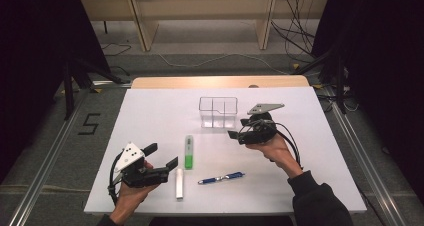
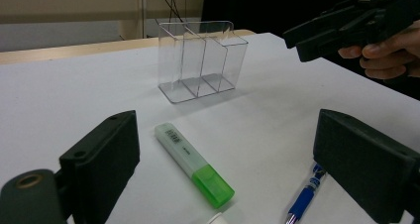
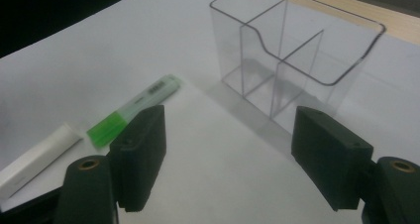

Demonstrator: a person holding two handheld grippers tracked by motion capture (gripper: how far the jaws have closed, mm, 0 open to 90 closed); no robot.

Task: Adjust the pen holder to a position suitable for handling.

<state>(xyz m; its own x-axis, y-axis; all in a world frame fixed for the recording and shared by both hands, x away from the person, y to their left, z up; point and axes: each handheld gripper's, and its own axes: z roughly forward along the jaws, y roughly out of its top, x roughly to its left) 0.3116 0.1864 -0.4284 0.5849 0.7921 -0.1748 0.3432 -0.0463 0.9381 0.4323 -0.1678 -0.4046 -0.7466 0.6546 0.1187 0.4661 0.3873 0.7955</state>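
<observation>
Both tools empty, jaws apart — left tool (image 1: 161, 156) nr green highlighter (image 1: 188, 151), right tool (image 1: 239, 128) by clear organizer (image 1: 218, 112).

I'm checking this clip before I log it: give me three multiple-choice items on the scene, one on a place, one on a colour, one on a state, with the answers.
1. Where does the clear organiser stand?
A. on the table's far half, beyond the highlighter
B. at the near edge, beside the pen
C. on the floor

2. What colour is the highlighter's cap?
A. blue
B. green
C. red

3. How are the left gripper and the right gripper?
A. both open and empty
B. left shut on the pen
C. right shut on the white stick

Answers: 1 A, in the high view the organiser sits beyond the highlighter, pen and white stick. 2 B, the cap end is bright green. 3 A, each gripper view shows its jaws wide apart with nothing between.
</observation>
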